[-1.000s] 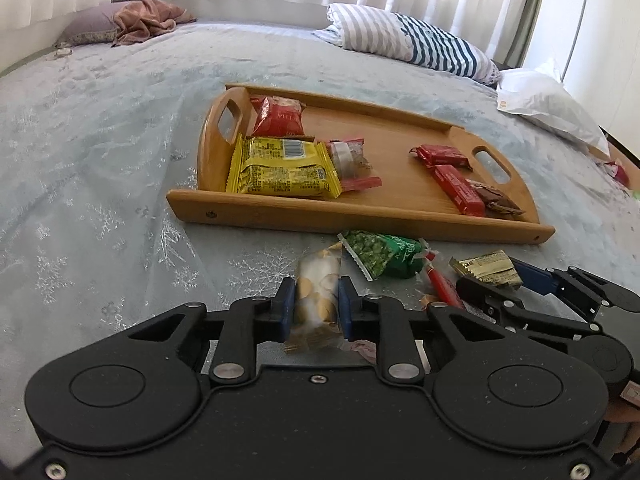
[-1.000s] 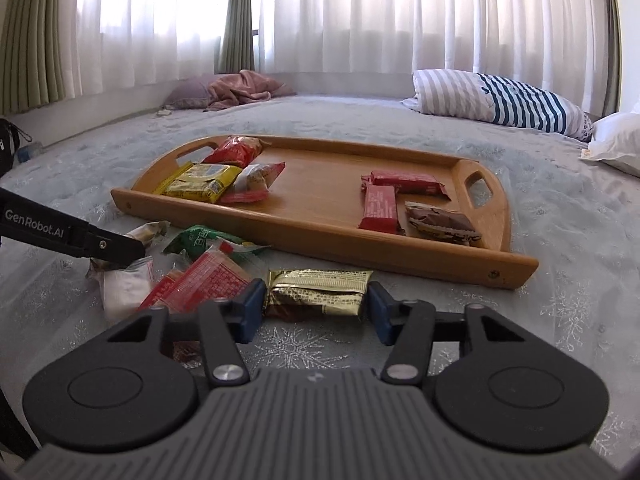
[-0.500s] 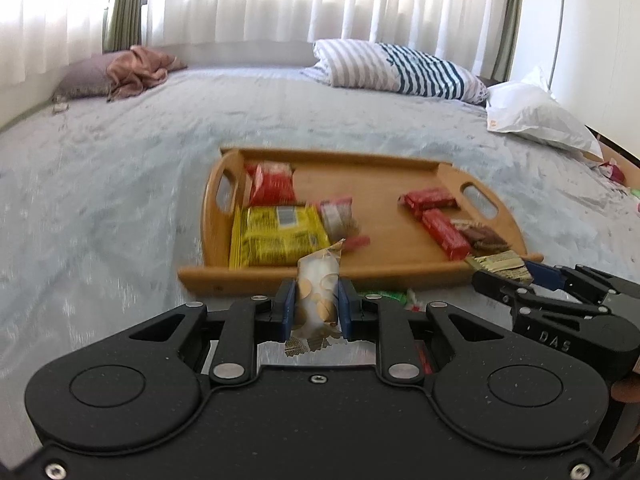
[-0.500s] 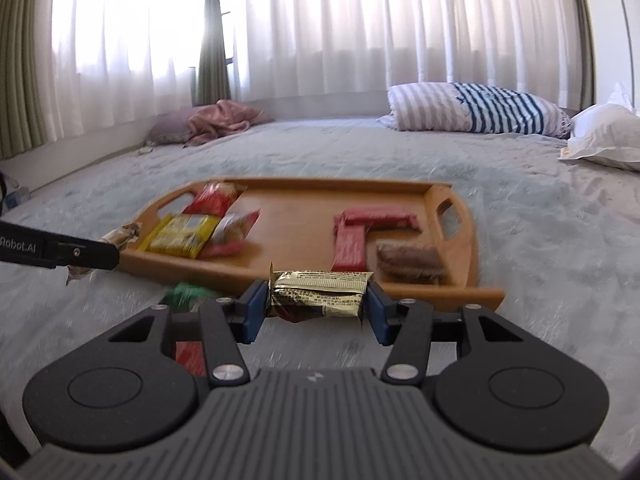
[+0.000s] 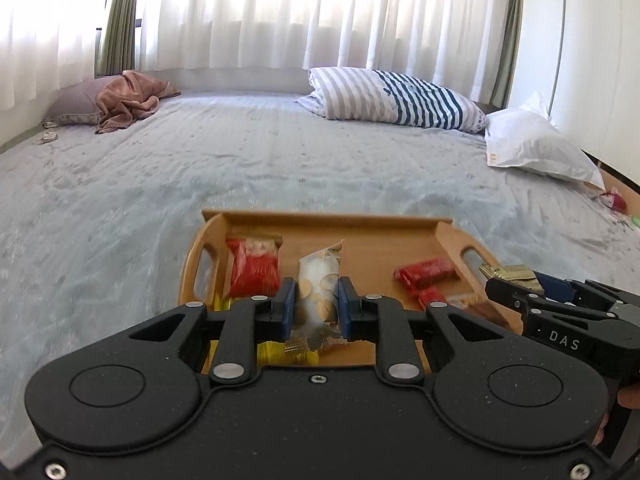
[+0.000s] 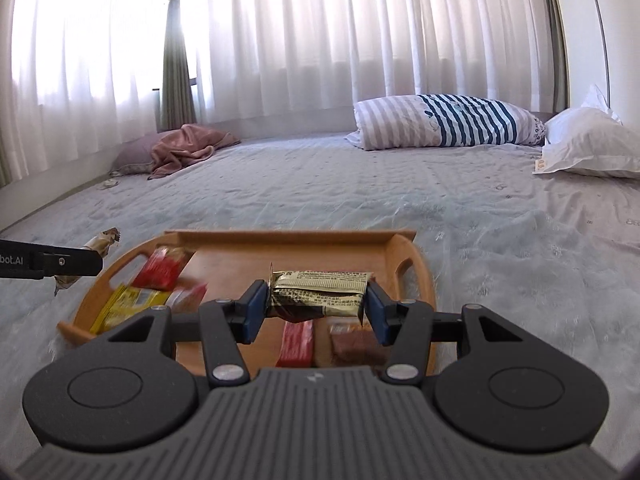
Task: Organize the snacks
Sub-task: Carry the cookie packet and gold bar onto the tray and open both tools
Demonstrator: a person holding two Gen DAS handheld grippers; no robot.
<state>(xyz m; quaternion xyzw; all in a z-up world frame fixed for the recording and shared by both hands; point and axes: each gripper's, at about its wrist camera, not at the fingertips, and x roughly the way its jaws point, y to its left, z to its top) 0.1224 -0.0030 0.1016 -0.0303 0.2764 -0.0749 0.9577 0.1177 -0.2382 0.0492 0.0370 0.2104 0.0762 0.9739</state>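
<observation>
Above the grey bedspread [image 5: 280, 160], you carry a clear biscuit packet [image 5: 319, 280] pinched in your left gripper [image 5: 316, 308] and a gold foil bar [image 6: 318, 288] clamped in your right gripper [image 6: 316, 308] over the half-filled wooden tray [image 6: 288, 238], neither snack yet placed.

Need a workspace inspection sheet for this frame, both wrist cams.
Surface: grey bedspread, wrinkled.
Job's things: wooden tray on the bed holding red packs, a yellow pack and a brown bar.
Clutter: pink cloth on a far pillow.
Grippers: left gripper shut on a white snack; right gripper shut on a gold bar.
Cables: nothing seen.
Surroundings: striped pillow, white pillow, curtains.
</observation>
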